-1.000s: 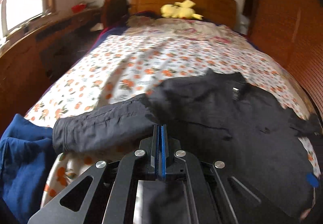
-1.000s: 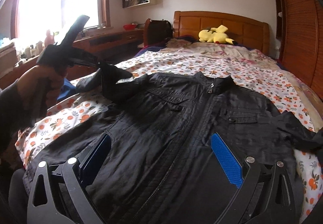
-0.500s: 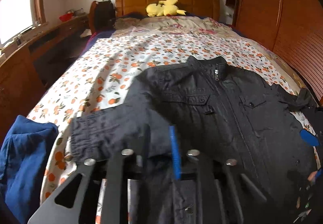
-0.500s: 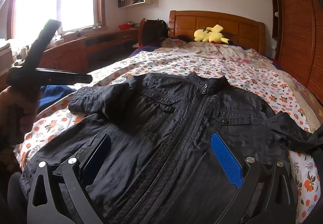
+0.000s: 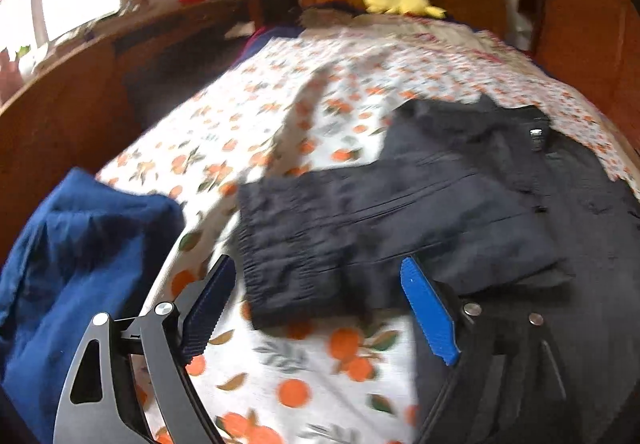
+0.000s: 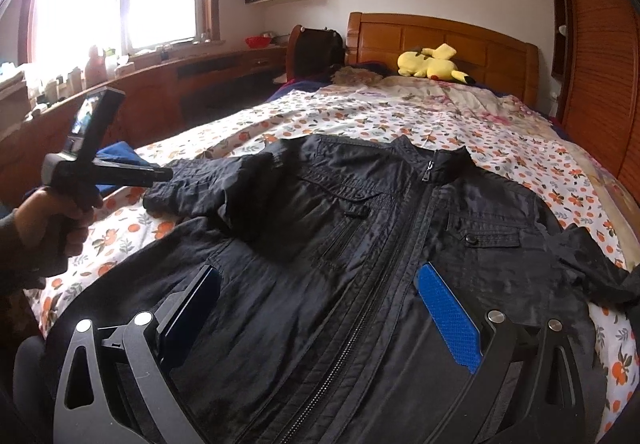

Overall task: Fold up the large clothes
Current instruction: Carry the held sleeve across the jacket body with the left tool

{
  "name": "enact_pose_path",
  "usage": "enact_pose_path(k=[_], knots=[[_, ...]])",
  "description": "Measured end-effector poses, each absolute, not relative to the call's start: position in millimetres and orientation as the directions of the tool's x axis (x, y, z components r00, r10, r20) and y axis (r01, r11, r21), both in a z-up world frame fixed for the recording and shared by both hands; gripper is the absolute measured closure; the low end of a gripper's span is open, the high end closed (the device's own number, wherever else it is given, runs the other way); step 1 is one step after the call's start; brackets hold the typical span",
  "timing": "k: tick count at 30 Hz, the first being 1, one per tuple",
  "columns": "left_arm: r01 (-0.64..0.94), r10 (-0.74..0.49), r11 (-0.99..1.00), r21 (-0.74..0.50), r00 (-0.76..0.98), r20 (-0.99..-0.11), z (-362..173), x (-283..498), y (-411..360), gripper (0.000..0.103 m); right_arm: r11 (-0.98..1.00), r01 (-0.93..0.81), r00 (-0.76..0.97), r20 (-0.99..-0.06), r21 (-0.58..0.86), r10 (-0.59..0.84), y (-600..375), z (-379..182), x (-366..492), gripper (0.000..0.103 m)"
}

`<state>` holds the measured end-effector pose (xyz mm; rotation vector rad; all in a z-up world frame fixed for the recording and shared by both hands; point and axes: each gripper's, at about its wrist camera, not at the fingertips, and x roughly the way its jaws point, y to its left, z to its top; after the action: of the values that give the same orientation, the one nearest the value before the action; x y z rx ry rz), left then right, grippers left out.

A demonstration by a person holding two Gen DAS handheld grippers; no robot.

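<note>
A black zip jacket [image 6: 360,228] lies front up on the flowered bed [image 6: 360,116]. Its left sleeve [image 5: 312,228] lies bent, resting on the bedspread and the jacket's chest [image 5: 500,204]. My left gripper [image 5: 318,262] hovers just before the cuff, jaws opening wide, the pads apart from the cloth. From the right wrist view, a hand [image 6: 60,220] holds that left gripper [image 6: 160,175] side-on by the cuff [image 6: 192,184]. My right gripper [image 6: 318,270] stands open over the jacket's lower front, nothing pinched. The other sleeve [image 6: 592,268] trails off to the right.
A blue garment [image 5: 80,244] lies heaped at the bed's near left edge. A yellow plush toy [image 6: 432,64] rests by the wooden headboard [image 6: 440,32]. A long wooden desk [image 6: 200,72] runs under the window on the left, and a slatted wardrobe [image 6: 600,64] stands on the right.
The left gripper was shut on the sleeve and held it up; now its jaws are wide apart, the sleeve has dropped onto the bed, and the gripper has sunk. The right gripper stayed put.
</note>
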<state>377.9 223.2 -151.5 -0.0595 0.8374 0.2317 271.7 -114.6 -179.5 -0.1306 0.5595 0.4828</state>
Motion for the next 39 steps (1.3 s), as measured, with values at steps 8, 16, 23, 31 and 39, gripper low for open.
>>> enact_pose_path(k=[8, 16, 23, 31, 39], knots=[[-0.285, 0.143, 0.958, -0.037, 0.583, -0.800, -188, 390, 266, 0.017, 0.882, -0.472, 0.735, -0.550, 0.002, 0.395, -107, -178, 272, 0.007], [-0.227, 0.052, 0.970, -0.088, 0.547, -0.835, -196, 396, 247, 0.088, 0.877, -0.480, 0.737, -0.549, -0.015, 0.393, -101, -172, 263, 0.007], [-0.133, 0.078, 0.991, -0.012, 0.655, -0.752, -134, 379, 185, 0.102, 0.888, -0.460, 0.751, -0.544, -0.021, 0.375, -112, -169, 255, 0.007], [-0.006, -0.003, 1.000, -0.011, 0.757, -0.653, -67, 349, 111, 0.102, 0.904, -0.427, 0.772, -0.528, -0.019, 0.353, -135, -164, 246, 0.007], [0.125, -0.108, 0.992, -0.014, 0.790, -0.604, -29, 311, 39, 0.102, 0.924, -0.381, 0.800, -0.506, -0.014, 0.322, -170, -157, 234, 0.007]])
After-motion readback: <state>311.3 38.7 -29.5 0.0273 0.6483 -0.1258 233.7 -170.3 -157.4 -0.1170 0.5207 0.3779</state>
